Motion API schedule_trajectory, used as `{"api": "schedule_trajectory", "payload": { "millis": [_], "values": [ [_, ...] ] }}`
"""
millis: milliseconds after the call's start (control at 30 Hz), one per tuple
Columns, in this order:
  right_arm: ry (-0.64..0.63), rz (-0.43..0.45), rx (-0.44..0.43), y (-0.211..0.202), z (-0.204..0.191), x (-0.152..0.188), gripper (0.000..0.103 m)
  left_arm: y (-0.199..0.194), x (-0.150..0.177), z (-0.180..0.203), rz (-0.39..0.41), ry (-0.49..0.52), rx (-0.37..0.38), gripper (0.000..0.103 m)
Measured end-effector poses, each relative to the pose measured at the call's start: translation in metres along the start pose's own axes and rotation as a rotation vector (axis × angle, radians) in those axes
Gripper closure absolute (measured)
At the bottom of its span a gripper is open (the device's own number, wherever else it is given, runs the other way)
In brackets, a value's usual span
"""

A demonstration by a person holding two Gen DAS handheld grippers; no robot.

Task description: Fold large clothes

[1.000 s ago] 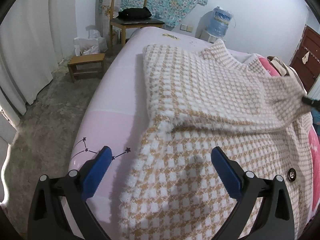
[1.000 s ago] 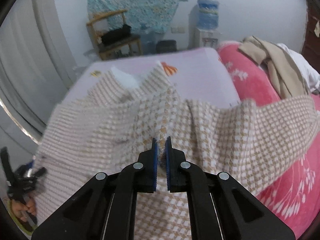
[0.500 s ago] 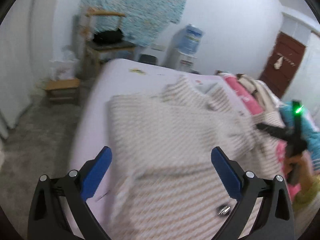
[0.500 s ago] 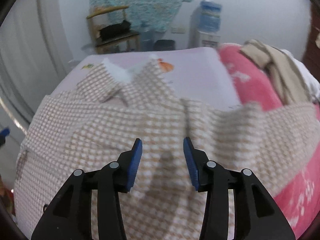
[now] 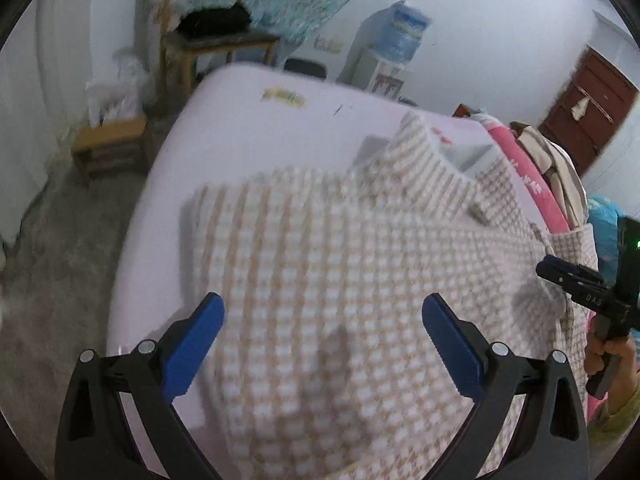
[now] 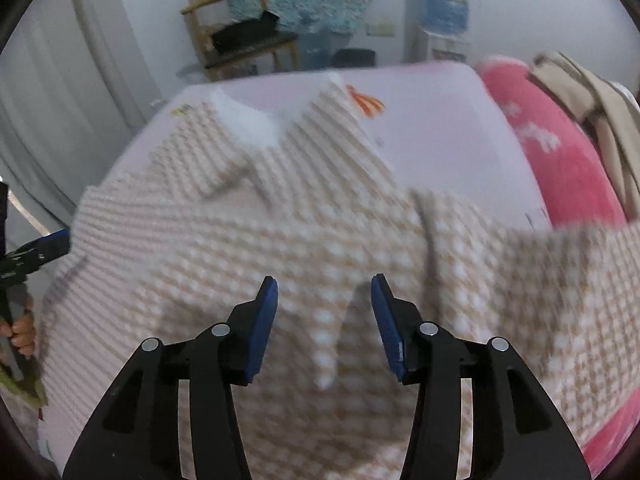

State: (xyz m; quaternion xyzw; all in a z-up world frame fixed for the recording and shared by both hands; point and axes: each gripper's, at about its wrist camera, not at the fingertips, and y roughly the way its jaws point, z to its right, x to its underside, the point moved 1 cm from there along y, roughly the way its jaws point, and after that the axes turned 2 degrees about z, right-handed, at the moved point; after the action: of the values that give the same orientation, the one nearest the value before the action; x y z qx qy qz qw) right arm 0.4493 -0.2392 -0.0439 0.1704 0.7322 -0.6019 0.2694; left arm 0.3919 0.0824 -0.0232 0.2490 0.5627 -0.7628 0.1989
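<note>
The checked coat lies spread on the pink bed, collar far. Our left gripper and right gripper hover above it, jaws apart, empty. We should pinch the right sleeve edge firmly, then carry it inward flat.

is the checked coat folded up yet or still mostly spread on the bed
Mostly spread. The checked coat covers much of the bed, collar open at the far end; one part lies folded across its front. Both grippers hover open above it.
</note>
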Motion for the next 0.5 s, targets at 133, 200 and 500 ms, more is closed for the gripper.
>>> {"api": "schedule_trajectory", "payload": {
  "millis": [133,200,500],
  "values": [
    [-0.028,0.008,0.002,0.018,-0.019,-0.012,0.041,0.025,-0.021,0.006,-0.016,0.0,-0.004,0.006],
    [-0.043,-0.014,0.044,0.033,-0.022,-0.011,0.039,0.049,-0.022,-0.005,-0.076,-0.037,-0.045,0.006],
    [-0.096,0.039,0.019,-0.01,-0.045,0.012,0.036,-0.001,-0.002,0.021,0.003,0.051,-0.024,0.006]
  ]
}}
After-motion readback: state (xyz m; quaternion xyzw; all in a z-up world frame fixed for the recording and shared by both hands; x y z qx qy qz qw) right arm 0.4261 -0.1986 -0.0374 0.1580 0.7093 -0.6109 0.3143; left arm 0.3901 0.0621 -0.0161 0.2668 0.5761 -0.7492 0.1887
